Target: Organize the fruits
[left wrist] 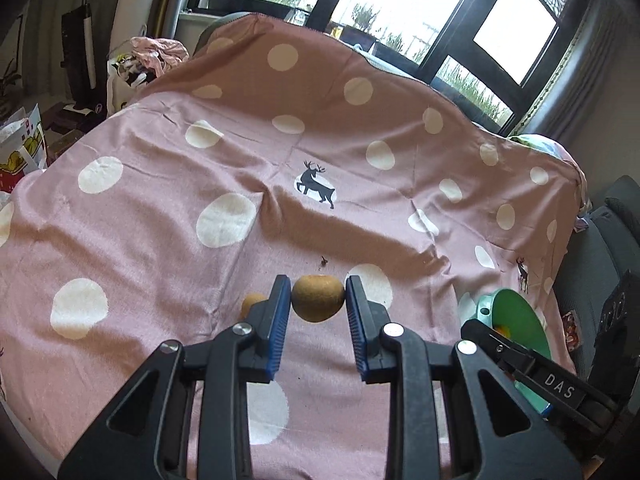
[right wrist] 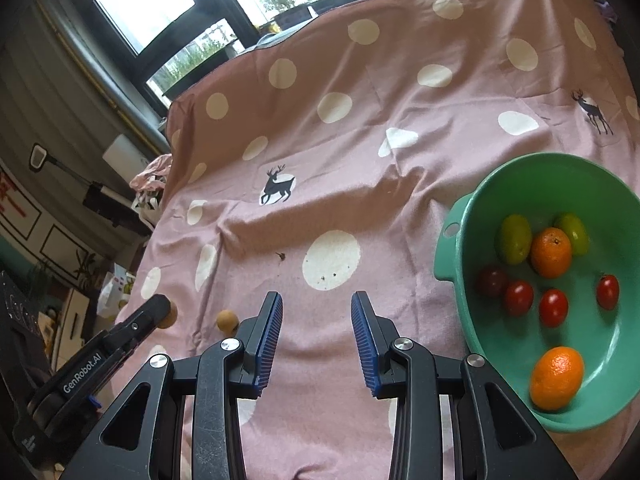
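My left gripper is shut on a small round brown fruit, pinched between its blue pads and held above the pink spotted cloth. A second brown fruit lies on the cloth just left of the left finger; in the right wrist view this loose fruit sits near my right gripper's left finger. My right gripper stands open over the cloth with nothing between its fingers. To its right is a green bowl holding two oranges, two green fruits and several red tomatoes.
The cloth covers a raised surface that drops away at its left and far edges. Windows stand behind it. Clutter and bags lie on the floor to the left. A grey seat is at the right. A small dark speck lies on the cloth.
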Available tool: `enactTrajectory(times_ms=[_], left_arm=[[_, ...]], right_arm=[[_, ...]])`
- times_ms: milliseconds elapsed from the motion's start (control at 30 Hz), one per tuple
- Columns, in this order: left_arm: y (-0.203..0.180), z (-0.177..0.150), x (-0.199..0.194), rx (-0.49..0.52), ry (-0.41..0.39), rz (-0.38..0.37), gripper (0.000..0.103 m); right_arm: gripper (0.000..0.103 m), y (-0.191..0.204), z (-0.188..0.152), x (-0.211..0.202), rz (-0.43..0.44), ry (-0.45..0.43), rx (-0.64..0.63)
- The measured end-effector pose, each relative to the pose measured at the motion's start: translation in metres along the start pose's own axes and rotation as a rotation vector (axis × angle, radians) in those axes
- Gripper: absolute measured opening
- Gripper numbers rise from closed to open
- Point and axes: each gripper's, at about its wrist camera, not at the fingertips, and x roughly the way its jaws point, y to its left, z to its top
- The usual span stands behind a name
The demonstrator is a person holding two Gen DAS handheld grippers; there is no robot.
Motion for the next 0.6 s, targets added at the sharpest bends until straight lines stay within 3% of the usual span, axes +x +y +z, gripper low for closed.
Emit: enactTrajectory(times_ms=[200,300,600], left_arm=[[0.034,-0.001,-0.004,-0.023,-0.056,-0.006,0.028],[0.049,0.001,0.000,-0.056,-0.054,0.026,0.028],[0.076,0.006,0.004,-0.146,-0.050,0.013,0.028]], right_arm=[[0.036,0.011,-0.005,0.012,0.012,0.009,-0.038],[0.036,0.016,-0.008,0.018,0.022,0.014,-0.042],[0.036,0.049,-0.018,0.048,0.061,0.054,-0.119]])
